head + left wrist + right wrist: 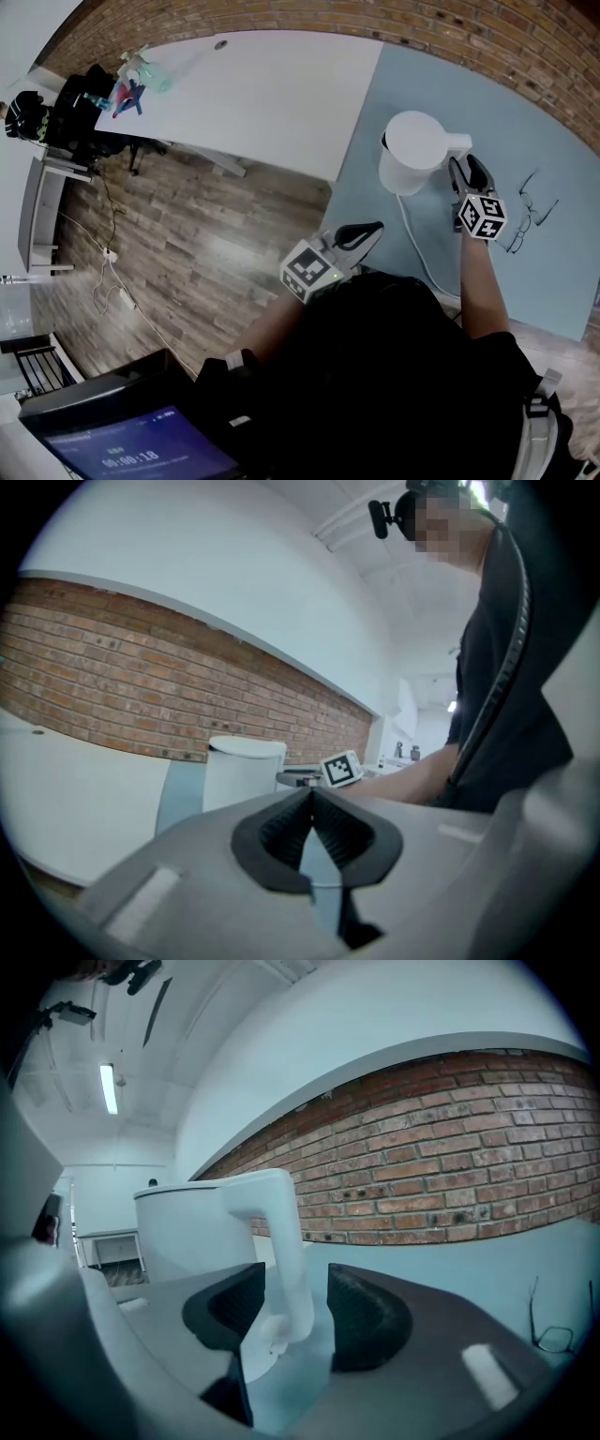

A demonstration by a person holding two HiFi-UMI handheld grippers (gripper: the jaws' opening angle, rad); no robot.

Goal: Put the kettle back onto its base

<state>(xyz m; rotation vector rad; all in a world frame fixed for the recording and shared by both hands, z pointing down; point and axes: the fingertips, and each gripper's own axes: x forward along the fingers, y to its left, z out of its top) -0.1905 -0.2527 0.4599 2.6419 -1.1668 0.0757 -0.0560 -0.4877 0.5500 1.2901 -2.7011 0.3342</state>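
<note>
Kettle (412,150) is seen upright on the blue table (562,281), straight ahead of the right gripper (292,1302). Its handle (286,1251) is framed between the spread right jaws but not pinched, with a gap left at the right pad. Left gripper (312,799) jaws are pressed together, empty, with the kettle well ahead and left of them. Cord (417,248) is led out from under the kettle.

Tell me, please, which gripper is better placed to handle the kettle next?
Right: the right gripper has its open jaws either side of the kettle handle, while the left gripper sits shut, apart from it.
</note>
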